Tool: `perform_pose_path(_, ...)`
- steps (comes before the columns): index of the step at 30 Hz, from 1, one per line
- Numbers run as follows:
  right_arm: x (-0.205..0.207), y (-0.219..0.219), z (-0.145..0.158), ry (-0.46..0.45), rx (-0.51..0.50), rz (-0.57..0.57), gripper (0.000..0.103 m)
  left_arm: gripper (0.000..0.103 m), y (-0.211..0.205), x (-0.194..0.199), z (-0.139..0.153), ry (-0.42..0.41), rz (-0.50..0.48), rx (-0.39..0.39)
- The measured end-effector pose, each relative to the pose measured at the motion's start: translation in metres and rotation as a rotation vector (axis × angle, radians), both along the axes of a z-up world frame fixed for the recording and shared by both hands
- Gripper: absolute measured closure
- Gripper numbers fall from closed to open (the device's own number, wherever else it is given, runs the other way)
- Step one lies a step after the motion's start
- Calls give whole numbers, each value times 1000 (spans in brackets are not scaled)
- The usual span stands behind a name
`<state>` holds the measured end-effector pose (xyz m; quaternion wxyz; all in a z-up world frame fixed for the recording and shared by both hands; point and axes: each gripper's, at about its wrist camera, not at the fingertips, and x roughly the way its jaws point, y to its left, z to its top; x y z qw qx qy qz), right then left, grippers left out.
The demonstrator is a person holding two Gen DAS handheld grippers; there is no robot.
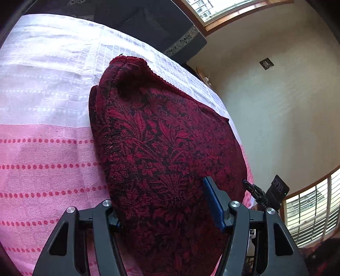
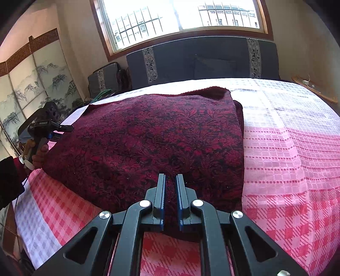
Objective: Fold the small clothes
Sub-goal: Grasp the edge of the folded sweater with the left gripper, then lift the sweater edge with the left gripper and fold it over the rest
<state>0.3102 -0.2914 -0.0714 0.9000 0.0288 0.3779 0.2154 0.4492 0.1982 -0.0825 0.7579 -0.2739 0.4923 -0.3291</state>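
A dark red cloth with a black floral pattern (image 1: 165,135) lies folded on the bed, also in the right wrist view (image 2: 148,144). My left gripper (image 1: 167,203) has its fingers wide apart with the cloth's near edge draped between them; its left finger is hidden under the fabric. It shows in the right wrist view (image 2: 63,129) at the cloth's left corner. My right gripper (image 2: 171,180) is nearly closed, pinching the cloth's near edge between its fingers. It shows small in the left wrist view (image 1: 246,182) at the cloth's far right corner.
The bed has a pink and white checked cover (image 2: 286,148). A dark headboard (image 2: 201,57) stands behind, under a window (image 2: 180,17). A painted folding screen (image 2: 31,85) stands at the left. A wooden shelf (image 2: 314,89) is at the right wall.
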Motion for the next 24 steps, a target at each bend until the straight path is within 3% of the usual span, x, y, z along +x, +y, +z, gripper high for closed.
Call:
perform_pose_path(3, 2, 0, -2, 16, -2, -6, 93, 43, -7, 2, 1, 10, 55, 13)
perform_pose_path(5, 2, 0, -2, 16, -9, -13, 93, 65, -10, -4, 4, -5, 99, 46)
perform_pose_path(8, 1, 1, -2, 8, -21, -20, 92, 77, -20, -16, 21, -71, 159, 141)
perform_pose_path(14, 0, 1, -1, 7, -25, -23, 92, 80, -77, -42, 64, -189, 214, 477)
perform_pose_path(19, 4, -4, -3, 25, -5, -46, 92, 80, -122, -56, 91, -267, 217, 675)
perform_pose_path(24, 6, -7, -3, 24, 3, -56, 92, 80, -158, -68, 107, -335, 202, 804)
